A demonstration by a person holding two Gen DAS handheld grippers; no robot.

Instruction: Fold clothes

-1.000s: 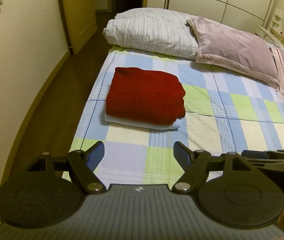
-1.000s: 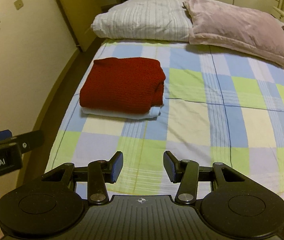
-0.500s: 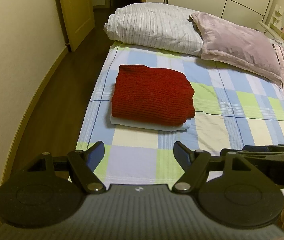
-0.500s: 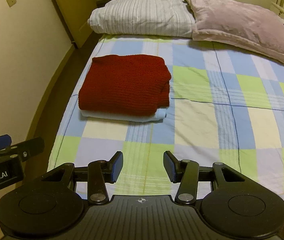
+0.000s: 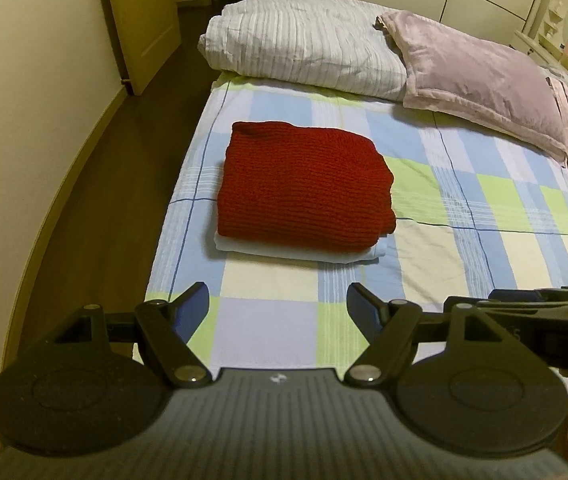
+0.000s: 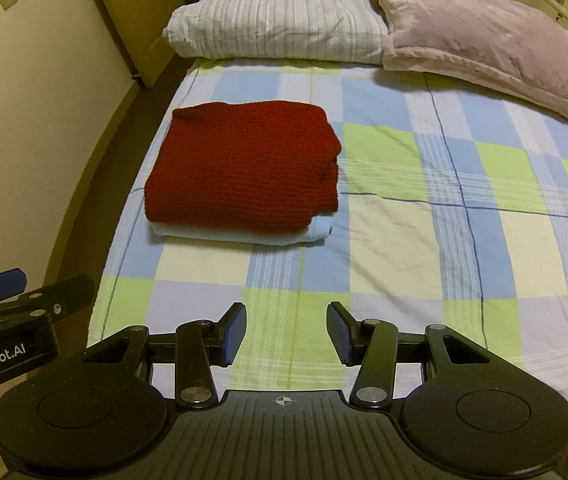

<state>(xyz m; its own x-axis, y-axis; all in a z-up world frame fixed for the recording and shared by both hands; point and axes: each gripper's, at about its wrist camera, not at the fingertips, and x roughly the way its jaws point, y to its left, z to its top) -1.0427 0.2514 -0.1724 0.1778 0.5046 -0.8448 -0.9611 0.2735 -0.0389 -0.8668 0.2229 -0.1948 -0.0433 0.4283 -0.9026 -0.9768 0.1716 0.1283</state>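
Both grippers drifted closer to bed since last frame, stack looks bigger now. Left gripper (image 5: 278, 306) spread wide, holding nothing. Right gripper (image 6: 286, 334) about half open, empty too. Red sweater (image 5: 304, 192) folded, sitting on folded white garment (image 5: 296, 250), on checkered sheet (image 6: 404, 240), roughly 12 o'clock from left, 11 o'clock from right. Pillows (image 6: 284, 16) beyond.

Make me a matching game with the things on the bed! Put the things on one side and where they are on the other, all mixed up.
Things:
1. red sweater
2. white folded cloth
3. striped white pillow
4. purple pillow

Places:
A. under the red sweater
B. at the head of the bed, nearest the door
C. on top of the stack
D. right of the striped white pillow

Pairs: 1-C, 2-A, 3-B, 4-D
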